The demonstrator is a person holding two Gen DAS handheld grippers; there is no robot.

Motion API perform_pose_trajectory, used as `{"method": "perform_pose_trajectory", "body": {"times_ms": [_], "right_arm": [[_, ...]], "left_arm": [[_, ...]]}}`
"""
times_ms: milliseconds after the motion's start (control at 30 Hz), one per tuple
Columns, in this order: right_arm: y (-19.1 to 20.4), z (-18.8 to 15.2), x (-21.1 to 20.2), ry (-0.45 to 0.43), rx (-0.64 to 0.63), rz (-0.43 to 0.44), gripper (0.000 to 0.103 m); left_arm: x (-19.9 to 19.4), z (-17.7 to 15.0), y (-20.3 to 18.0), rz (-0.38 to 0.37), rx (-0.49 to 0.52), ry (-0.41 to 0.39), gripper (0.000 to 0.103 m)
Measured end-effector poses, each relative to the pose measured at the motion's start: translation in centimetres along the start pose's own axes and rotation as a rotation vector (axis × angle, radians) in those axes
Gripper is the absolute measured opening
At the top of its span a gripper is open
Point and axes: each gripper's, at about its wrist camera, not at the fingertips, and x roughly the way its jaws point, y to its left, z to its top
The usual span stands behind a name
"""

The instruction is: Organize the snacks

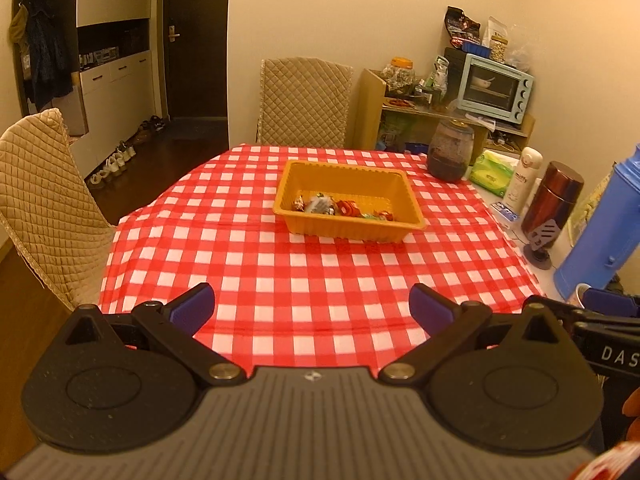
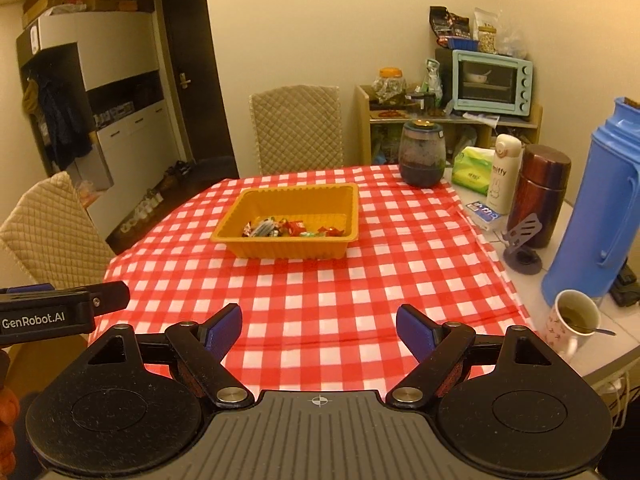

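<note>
An orange plastic tray point(image 1: 404, 194) point(image 2: 236, 218) stands on the red-and-white checked tablecloth point(image 1: 320, 272) point(image 2: 360, 280), holding several wrapped snacks point(image 1: 340, 208) point(image 2: 292, 229) along its near side. My left gripper point(image 1: 311, 307) hangs open over the near part of the cloth, well short of the tray, nothing between its blue pads. My right gripper point(image 2: 319, 330) is likewise open and empty, above the near cloth. Each gripper's body shows at the edge of the other's view.
Along the table's right side stand a dark jar point(image 2: 422, 152), a tissue pack point(image 2: 472, 170), a white bottle point(image 2: 505, 174), a brown flask point(image 2: 540, 192), a blue thermos point(image 2: 596, 204) and a mug with a spoon point(image 2: 572, 322). Quilted chairs point(image 1: 304, 100) point(image 1: 44, 204) stand at the far and left sides.
</note>
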Motion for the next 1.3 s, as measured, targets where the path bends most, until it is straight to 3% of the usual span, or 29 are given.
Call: {"method": "perform_pose_trajectory", "body": {"times_ms": [367,1300], "right_arm": [[0.6,-0.9,-2.4,-0.018,-0.022,0.019,0.084],[0.0,-1.3,-1.9,0.001,-0.002,0.019,0.084]], "left_arm": [[-2.2,-1.7,-0.2,0.014,0.019,-0.009,0.103],[-2.2,-1.9,-0.2,0.009,0.023,-0.010,0.103]]}}
